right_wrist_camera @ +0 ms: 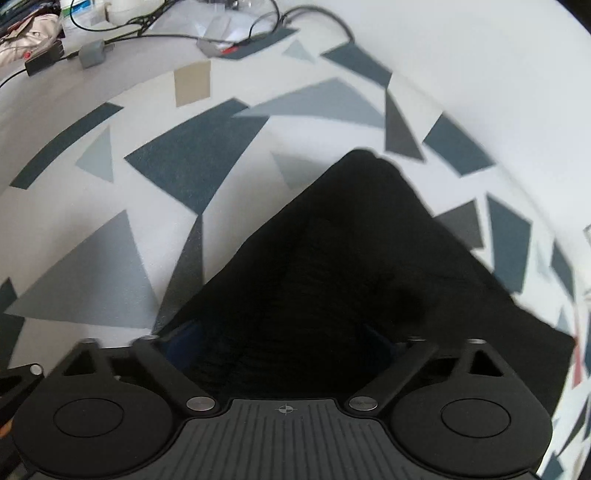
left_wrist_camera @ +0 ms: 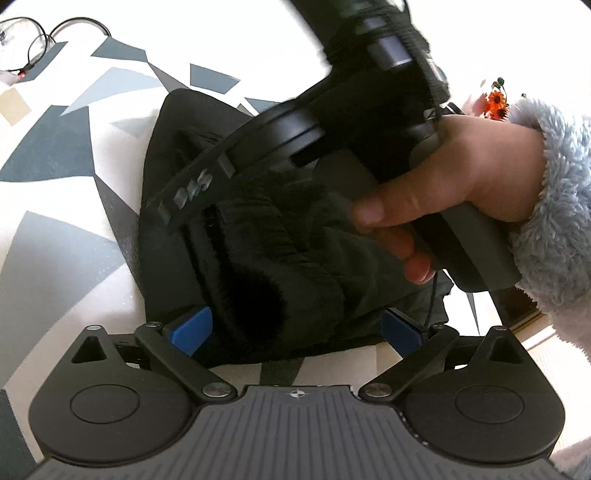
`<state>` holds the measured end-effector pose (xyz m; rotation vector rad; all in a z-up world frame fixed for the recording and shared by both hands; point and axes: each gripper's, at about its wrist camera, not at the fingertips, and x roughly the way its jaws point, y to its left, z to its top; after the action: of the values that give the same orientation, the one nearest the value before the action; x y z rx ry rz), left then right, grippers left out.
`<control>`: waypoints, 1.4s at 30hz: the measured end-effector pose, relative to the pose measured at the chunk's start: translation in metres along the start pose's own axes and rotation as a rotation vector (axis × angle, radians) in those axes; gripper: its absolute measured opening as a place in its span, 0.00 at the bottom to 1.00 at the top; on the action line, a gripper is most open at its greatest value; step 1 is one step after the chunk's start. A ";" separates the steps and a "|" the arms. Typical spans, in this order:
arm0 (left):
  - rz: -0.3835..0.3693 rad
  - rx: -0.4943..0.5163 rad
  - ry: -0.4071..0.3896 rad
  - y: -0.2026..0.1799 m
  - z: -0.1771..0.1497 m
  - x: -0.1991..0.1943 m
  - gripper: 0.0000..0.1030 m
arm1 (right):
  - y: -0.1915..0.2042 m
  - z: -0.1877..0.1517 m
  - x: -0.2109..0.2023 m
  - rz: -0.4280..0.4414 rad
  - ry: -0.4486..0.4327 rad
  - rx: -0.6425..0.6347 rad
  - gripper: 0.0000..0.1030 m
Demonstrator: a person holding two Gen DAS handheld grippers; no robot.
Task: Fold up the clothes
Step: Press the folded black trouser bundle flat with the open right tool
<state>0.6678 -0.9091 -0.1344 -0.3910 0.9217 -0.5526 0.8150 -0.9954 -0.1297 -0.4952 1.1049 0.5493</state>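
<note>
A black garment lies bunched on the white cloth with grey and blue shapes. My left gripper is open, its blue pads on either side of the garment's near edge. The right gripper's body and the hand holding it hang above the garment in the left wrist view. In the right wrist view the garment fills the space between the fingers of my right gripper, which stand wide apart; the pads are mostly hidden by cloth.
Black cables, a grey adapter and clutter lie at the far edge of the patterned cloth. Cables also show at the top left of the left wrist view. Orange flowers stand at the right.
</note>
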 end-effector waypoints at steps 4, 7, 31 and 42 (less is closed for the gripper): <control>-0.034 -0.038 0.007 0.009 0.001 0.001 0.98 | -0.028 -0.009 -0.015 0.072 -0.068 0.113 0.47; -0.047 -0.055 0.016 0.013 0.005 0.004 0.99 | -0.047 -0.021 -0.023 0.099 -0.131 0.227 0.35; 0.016 0.032 -0.048 0.002 0.038 0.005 0.99 | -0.104 0.004 -0.024 0.270 -0.341 0.534 0.94; 0.118 -0.070 0.009 0.019 0.058 0.044 0.79 | -0.215 -0.177 -0.090 -0.032 -0.384 0.996 0.98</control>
<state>0.7421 -0.9153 -0.1408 -0.3949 0.9680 -0.4157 0.7987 -1.2851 -0.0898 0.4469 0.8628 0.0130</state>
